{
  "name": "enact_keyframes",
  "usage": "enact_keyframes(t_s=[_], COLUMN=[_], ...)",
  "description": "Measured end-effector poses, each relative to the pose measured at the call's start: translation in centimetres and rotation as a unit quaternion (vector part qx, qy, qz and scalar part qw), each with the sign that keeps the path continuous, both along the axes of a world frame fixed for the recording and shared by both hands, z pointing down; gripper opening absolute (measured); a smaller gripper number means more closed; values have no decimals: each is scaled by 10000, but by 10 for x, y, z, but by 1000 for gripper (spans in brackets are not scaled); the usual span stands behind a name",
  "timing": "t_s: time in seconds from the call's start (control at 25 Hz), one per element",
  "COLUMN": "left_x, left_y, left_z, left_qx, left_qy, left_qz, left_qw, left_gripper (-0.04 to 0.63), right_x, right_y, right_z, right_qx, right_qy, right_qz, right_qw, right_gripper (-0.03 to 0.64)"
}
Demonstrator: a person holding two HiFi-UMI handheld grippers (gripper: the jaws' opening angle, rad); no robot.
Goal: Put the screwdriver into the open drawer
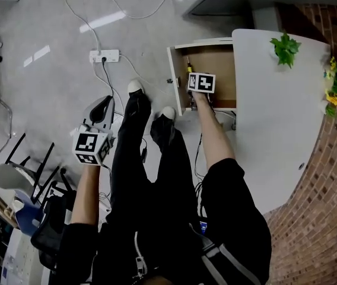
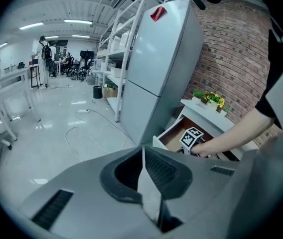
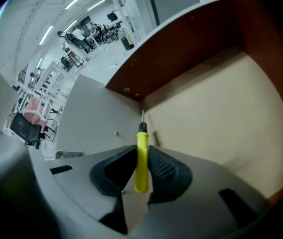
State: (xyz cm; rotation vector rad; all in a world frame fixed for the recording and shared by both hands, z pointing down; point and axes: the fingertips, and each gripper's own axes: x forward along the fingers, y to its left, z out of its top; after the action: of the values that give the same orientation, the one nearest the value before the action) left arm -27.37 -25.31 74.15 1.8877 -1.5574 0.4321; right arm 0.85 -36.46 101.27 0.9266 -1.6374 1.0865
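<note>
Grey polished floor (image 1: 44, 70) lies below me, with the white cabinet's drawer (image 1: 213, 61) pulled open. My right claw (image 3: 142, 158) is clenched on the screwdriver (image 3: 141, 156), inside the drawer with its thin tip aimed at a corner. I cannot tell whether the tip touches wood. From the head view my marker cube hides the jaws (only a yellow sliver shows). My left claw (image 2: 144, 171) is closed on nothing, above the floor.

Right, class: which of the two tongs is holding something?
The right tongs, gripping a yellow-handled screwdriver at the open wooden drawer; the left tongs are closed on nothing.
</note>
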Motion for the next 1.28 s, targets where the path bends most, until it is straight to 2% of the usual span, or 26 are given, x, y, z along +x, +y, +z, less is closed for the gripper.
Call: enact_keyframes(t_s=[0.12,0.28,0.44,0.6,0.68,0.88,1.12,1.28], left_x=[-7,-12,-11,-6,-1,17,36,45], left_y=[8,12,12,7,5,-6,-10,-14], left_z=[17,29,29,22,14,-10,-46,-75], left_qx=[-126,-207,-218,-195,-161,-35,109,276], left_qy=[23,69,120,165,176,266,263,178], left_qz=[-86,-192,-216,-156,-95,58,259,417], left_qw=[9999,9996,9995,9996,9997,9996,9993,9986], left_gripper=[35,35,35,35,35,35,35,35], right_x=[0,0,2,4,3,5,7,7], right_y=[4,8,12,9,9,10,35,53], right_z=[21,36,37,24,9,-48,-126,-180], right_qx=[-183,-271,-301,-256,-166,188,582,1053], right_qy=[-2,126,260,246,173,-80,-483,-689], right_qz=[92,-73,-146,41,126,210,462,286], right_qw=[9998,9995,9991,9994,9996,9996,9961,9916], right_gripper=[81,83,84,89,84,9,9,9])
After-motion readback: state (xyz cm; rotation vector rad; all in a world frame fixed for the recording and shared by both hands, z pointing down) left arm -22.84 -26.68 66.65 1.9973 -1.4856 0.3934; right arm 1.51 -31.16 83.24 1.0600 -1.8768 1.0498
